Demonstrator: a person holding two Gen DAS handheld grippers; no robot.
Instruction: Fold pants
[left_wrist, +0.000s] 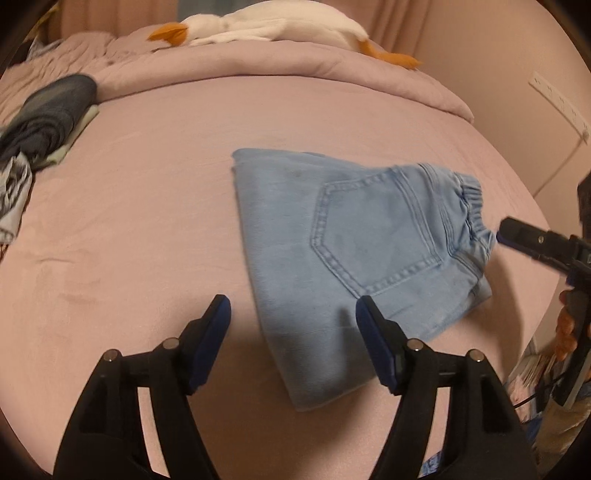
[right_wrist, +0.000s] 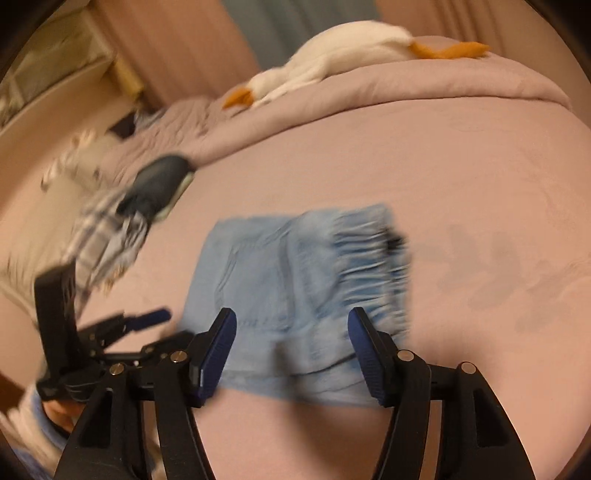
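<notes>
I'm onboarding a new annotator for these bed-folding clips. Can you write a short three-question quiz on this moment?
1. True or false: the left gripper is clamped on the jeans.
2. Which part of the folded jeans faces up? A) a stitched pocket B) a zip fly C) a belt
3. Fill in: the white plush toy lies on the ____ at the far end of the bed.

Key: 1 false, both it and the right gripper stand open with nothing held; 2 A; 3 bunched duvet.
</notes>
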